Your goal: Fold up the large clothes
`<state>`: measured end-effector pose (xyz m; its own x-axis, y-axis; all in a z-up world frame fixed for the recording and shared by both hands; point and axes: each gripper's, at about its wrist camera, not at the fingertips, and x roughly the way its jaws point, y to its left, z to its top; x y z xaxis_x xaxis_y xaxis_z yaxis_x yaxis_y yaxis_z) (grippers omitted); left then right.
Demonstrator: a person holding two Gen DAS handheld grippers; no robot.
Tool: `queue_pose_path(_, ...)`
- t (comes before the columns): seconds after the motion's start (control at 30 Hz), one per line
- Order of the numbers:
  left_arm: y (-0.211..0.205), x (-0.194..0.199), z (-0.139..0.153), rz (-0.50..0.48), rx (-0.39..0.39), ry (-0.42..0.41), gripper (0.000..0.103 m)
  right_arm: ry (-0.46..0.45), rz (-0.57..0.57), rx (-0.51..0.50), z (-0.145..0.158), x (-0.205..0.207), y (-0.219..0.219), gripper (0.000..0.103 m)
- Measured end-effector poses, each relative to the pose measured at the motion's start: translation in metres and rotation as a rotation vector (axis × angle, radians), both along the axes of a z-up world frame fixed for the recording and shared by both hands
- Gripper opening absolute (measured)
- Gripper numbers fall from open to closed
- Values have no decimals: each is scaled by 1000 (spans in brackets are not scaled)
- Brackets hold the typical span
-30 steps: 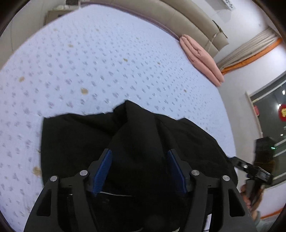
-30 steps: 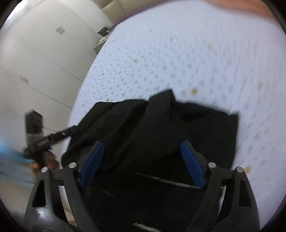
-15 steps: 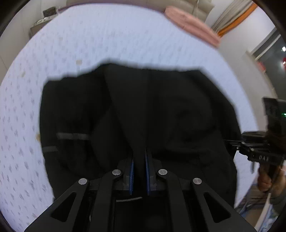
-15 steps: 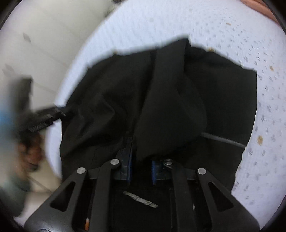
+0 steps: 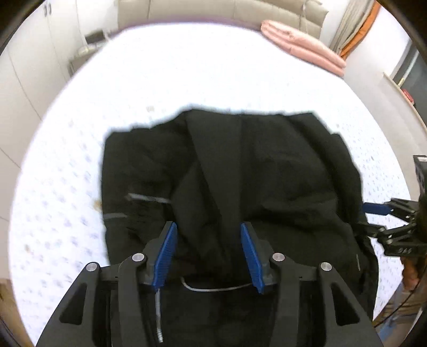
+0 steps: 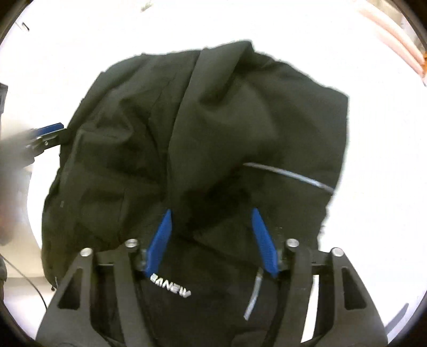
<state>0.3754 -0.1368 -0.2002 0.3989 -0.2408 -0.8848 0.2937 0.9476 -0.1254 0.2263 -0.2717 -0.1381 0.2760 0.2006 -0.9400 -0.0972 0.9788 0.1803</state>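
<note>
A large black garment [image 5: 267,173] with grey stripes lies bunched on the white patterned bed [image 5: 186,80], a raised fold running down its middle. My left gripper [image 5: 208,251] is open, its blue pads either side of that fold. In the right wrist view the same black garment [image 6: 226,120] fills the frame, with white lettering near the camera. My right gripper [image 6: 212,235] is open over the fold. The right gripper also shows at the garment's right edge in the left wrist view [image 5: 384,213]; the left gripper shows at the far left in the right wrist view [image 6: 48,133].
A folded pink blanket [image 5: 301,45] lies at the bed's far right by a beige headboard [image 5: 213,10]. A small bedside table [image 5: 90,45] stands at the far left. White cupboard doors [image 5: 24,66] line the left wall.
Both grippers were shut on the garment's middle fold half a second ago and have opened, letting it go. Both cameras have pulled back and up from the garment.
</note>
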Motion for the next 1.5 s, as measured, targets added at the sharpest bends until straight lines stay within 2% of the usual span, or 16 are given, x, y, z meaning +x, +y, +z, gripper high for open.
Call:
queue_pose_path(0.1,-14,-5,23,-33,-32,-49,53,-93,-23,16,27,7,3,62)
queue_pose_path(0.2,-41,-9,20,-86,-74,-62,53,-167,-10,18,31,28,21,61)
queue_pose_path(0.3,-59,-8,-10,-92,-74,-15,53,-162,-12,-1,12,55,40,60)
queue_pose_path(0.37,-67,-6,-33,-83,-77,24,53,-122,-10,-33,-20,54,42,60)
queue_pose_path(0.43,-74,-11,-54,-64,-39,53,53,-75,-8,-96,-44,57,42,55)
queue_pose_path(0.5,-76,-14,-82,-63,21,68,54,-48,-8,-68,-62,58,36,54)
queue_pose_path(0.57,-75,-16,-91,-59,19,48,54,-59,-5,-47,-66,57,33,54)
queue_pose_path(0.73,-74,-15,-80,-51,22,63,54,-62,19,-57,-53,51,37,54)
queue_pose_path(0.93,-67,-24,-65,-32,34,62,54,-122,28,84,1,14,41,58)
queue_pose_path(1.0,-65,-29,-62,-26,22,58,54,-125,34,74,1,4,45,60)
queue_pose_path(1.07,-61,-35,-64,-27,14,55,54,-91,29,62,-13,-1,47,60)
queue_pose_path(1.17,-57,-46,-76,-36,16,56,54,35,-19,23,-54,6,46,58)
queue_pose_path(1.23,-54,-47,-80,-46,12,65,54,62,-88,101,-63,5,37,59)
queue_pose_path(1.3,-45,-56,-68,-61,-11,32,54,52,-158,166,-53,-3,24,59)
queue_pose_path(1.37,-35,-65,-59,-71,-29,14,54,27,-197,153,-41,-15,19,60)
queue_pose_path(1.5,8,-92,-42,-65,-11,-5,54,6,-282,168,-22,-53,9,61)
